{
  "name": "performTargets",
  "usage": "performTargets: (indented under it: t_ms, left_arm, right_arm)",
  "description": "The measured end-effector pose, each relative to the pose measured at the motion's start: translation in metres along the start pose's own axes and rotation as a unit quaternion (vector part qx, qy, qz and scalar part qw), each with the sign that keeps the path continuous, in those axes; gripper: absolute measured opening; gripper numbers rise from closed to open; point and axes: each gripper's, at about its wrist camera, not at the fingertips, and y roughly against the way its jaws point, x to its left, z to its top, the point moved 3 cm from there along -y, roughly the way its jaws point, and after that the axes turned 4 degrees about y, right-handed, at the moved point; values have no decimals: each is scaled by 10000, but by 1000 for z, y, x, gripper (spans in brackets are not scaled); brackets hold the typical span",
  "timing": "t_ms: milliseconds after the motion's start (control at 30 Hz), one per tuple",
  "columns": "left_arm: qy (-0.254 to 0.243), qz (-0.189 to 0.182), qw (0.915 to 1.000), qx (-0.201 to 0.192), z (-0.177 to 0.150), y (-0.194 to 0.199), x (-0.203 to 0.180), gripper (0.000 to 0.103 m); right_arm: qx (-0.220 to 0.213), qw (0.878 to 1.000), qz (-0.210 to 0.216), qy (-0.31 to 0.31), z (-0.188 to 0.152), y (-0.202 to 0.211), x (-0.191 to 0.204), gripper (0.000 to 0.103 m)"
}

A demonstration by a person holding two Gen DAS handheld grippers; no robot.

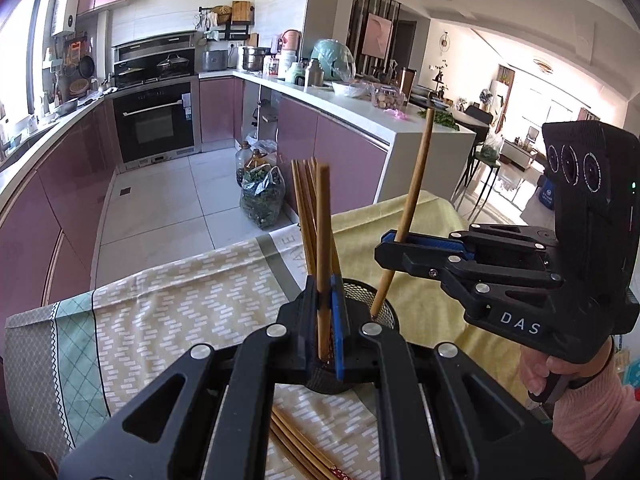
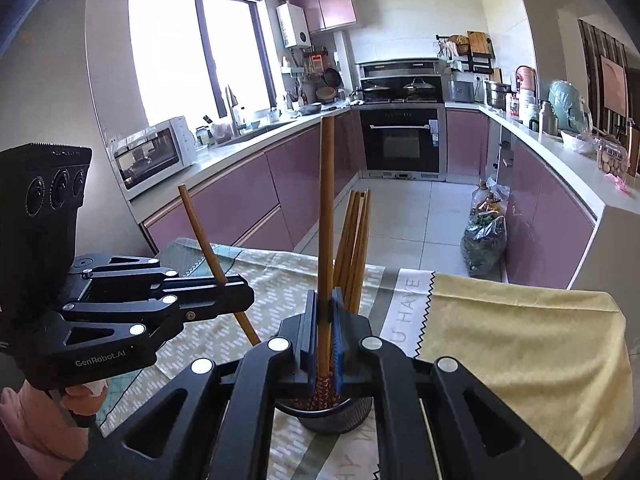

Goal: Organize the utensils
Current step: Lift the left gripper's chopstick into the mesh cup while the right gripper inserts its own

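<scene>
- Your left tool (image 1: 326, 316) is clamped on one wooden chopstick (image 1: 323, 248), jaws tight on the shaft, stick near upright and leaning slightly.
- Seen from the right wrist view, that left tool (image 2: 240, 294) comes in from the left edge, fingers about level, its chopstick (image 2: 208, 248) slanting down toward the cup.
- Your right tool (image 2: 325, 334) is clamped on a second chopstick (image 2: 326, 220), held upright, lower end down in the black mesh cup (image 2: 334, 416).
- From the left wrist view the right tool (image 1: 390, 246) reaches in from the right, fingers roughly level, its stick (image 1: 412, 200) tilted with the bottom tip at the cup's rim (image 1: 380, 300).
- Your right hand (image 1: 548, 376) wraps the handle, pink sleeve (image 1: 592, 412) below it.
- A bunch of chopsticks (image 1: 304, 200) already stands in the cup, fanned out.
- More chopsticks (image 1: 296, 448) lie flat on the patterned cloth (image 1: 180, 308) covering the desk, just in front of the cup.
- Yellow cloth (image 2: 520, 344) lies right of the cup.
</scene>
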Motion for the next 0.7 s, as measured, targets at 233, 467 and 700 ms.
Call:
performTargets:
  t_ms: [233, 467, 700]
  left_arm:
    - [37, 94, 9997, 205, -2, -19, 6, 8]
    - [145, 173, 9993, 311, 4, -36, 13, 8]
    - [269, 250, 9989, 288, 0, -40, 17, 20]
  right_arm:
    - [272, 9996, -6, -114, -9, -18, -3, 6]
    - [334, 9990, -6, -284, -8, -30, -14, 7]
    - [232, 9984, 64, -517, -9, -29, -23, 15]
